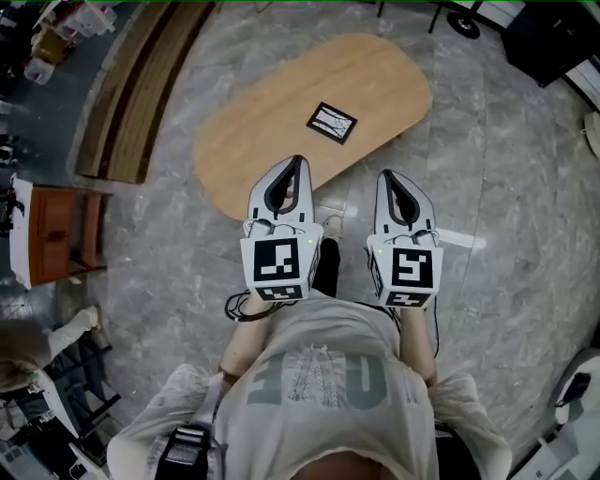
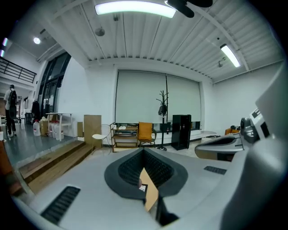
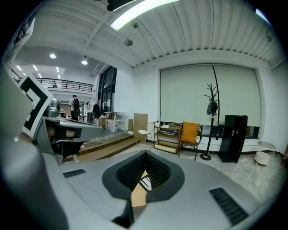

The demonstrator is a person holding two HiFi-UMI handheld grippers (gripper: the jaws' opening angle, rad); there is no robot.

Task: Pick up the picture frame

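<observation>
The small black-rimmed picture frame (image 1: 332,122) lies flat at upper centre on the oval light-wood surface (image 1: 272,122), well apart from the grey left claw (image 1: 298,161) and right claw (image 1: 386,176), which are both closed and empty below it and apparently aimed there for the approach.

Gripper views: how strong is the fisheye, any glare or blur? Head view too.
Left gripper view: heavy fisheye, black corners, ceiling light blown out. Right gripper view: same bowing, its ceiling light clipped too, room behind fairly sharp. Head view: even light, edges bent, picture frame on the table crisp, a bright streak on the floor.
</observation>
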